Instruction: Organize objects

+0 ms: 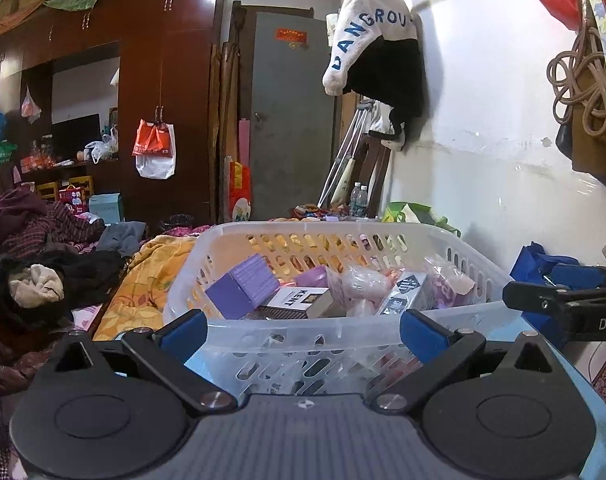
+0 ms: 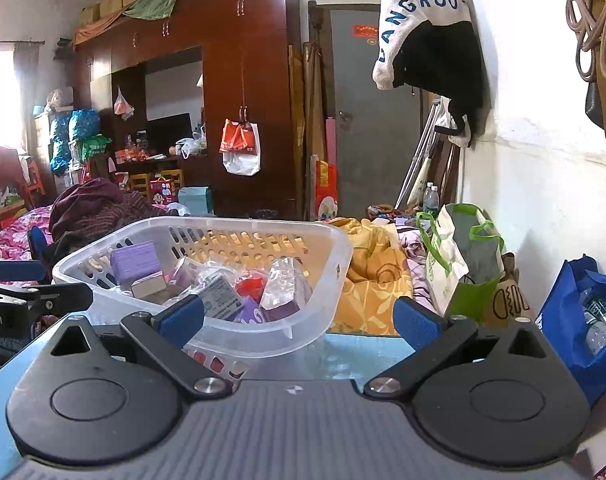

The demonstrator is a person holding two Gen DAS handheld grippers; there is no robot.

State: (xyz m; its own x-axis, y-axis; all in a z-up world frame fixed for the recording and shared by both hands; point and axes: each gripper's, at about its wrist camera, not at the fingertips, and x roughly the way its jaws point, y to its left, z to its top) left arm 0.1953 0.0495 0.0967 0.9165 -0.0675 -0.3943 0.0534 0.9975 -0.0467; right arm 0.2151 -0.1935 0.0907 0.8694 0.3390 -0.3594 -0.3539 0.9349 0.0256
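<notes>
A clear plastic basket (image 1: 303, 336) stands on a light blue table (image 2: 355, 356) right in front of both grippers. It holds a purple box (image 1: 243, 286), a KENT pack (image 1: 299, 300), a grey patterned box (image 1: 407, 294) and plastic-wrapped items (image 1: 363, 284). My left gripper (image 1: 303, 330) is open and empty, its fingers at the basket's near wall. My right gripper (image 2: 299, 318) is open and empty, at the basket's (image 2: 303, 332) right corner. The right gripper's arm shows at the right edge of the left wrist view (image 1: 563, 304).
A yellow blanket (image 2: 367, 280) and piled clothes (image 1: 31, 264) lie on the bed beyond the table. A green-and-white bag (image 2: 459, 264) and a blue bag with bottles (image 2: 583, 320) stand by the wall on the right. A brown wardrobe (image 1: 163, 80) and a grey door (image 1: 291, 120) stand behind.
</notes>
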